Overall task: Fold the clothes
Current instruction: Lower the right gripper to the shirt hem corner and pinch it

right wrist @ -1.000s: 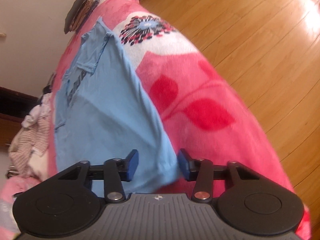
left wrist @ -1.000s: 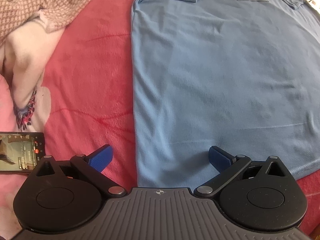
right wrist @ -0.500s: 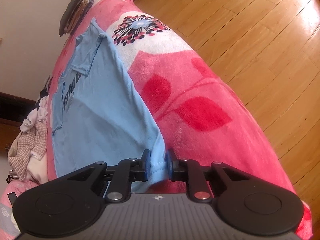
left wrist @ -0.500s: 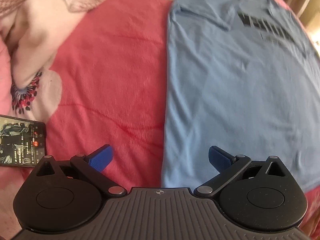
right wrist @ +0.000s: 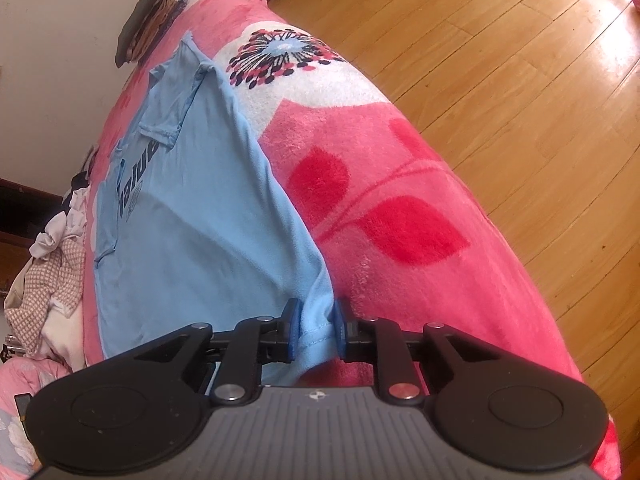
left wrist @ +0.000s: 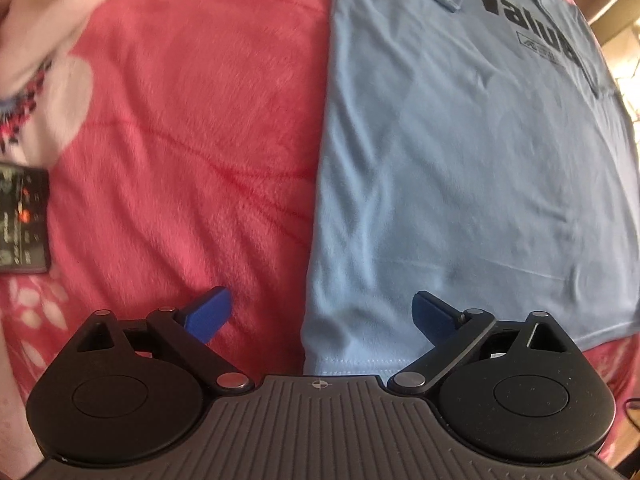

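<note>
My right gripper (right wrist: 314, 330) clamps a hem corner of the light blue cotton T-shirt (right wrist: 192, 236), spread flat on the pink floral fleece bed blanket (right wrist: 400, 280). My left gripper (left wrist: 320, 314), narrowing slightly, gapes empty over the opposite corner.

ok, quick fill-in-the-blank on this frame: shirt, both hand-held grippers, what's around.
1. The right hand-held gripper is shut on the shirt's ____ corner.
2. The left hand-held gripper is ____, straddling the shirt's side edge.
3. The shirt lies on a ____ blanket.
4. A ____ lies at the left edge of the left view.

Missing: hem; open; pink; phone
</note>
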The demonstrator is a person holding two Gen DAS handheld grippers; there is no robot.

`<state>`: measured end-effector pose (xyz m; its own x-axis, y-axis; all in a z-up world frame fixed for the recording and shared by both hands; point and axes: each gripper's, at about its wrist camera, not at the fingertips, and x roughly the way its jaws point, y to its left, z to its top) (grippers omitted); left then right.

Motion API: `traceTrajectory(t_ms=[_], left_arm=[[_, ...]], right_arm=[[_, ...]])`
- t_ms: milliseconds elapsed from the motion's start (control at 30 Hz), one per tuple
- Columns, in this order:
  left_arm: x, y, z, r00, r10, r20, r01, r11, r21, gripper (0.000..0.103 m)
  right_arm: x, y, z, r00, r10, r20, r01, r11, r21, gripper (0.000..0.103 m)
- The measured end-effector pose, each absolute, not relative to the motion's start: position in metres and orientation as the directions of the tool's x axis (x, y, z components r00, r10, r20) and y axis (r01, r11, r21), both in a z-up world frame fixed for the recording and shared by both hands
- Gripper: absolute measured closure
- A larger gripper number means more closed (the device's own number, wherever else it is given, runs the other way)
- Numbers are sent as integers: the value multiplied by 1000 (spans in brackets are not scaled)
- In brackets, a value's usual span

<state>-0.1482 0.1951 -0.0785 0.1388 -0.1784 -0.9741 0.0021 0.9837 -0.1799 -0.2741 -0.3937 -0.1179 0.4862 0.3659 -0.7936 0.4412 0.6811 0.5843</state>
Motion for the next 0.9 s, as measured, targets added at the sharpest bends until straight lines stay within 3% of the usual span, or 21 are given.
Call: traceTrajectory(t_ms=[100, 400, 900], left_arm=[[-151, 200, -79, 128, -203, -971, 8, 979, -203, 11], [-159, 220, -80, 68, -279, -958, -19, 959, -281, 44], [-170, 229, -94, 3, -339, -941, -37, 940, -339, 73]], right_arm=[[-274, -393, -118, 484, 365, -795, 439, 685, 581, 83], [-273, -393, -118, 482, 364, -797, 442, 684, 580, 83], [-271, -390, -117, 478, 354, -804, 446, 690, 569, 83]])
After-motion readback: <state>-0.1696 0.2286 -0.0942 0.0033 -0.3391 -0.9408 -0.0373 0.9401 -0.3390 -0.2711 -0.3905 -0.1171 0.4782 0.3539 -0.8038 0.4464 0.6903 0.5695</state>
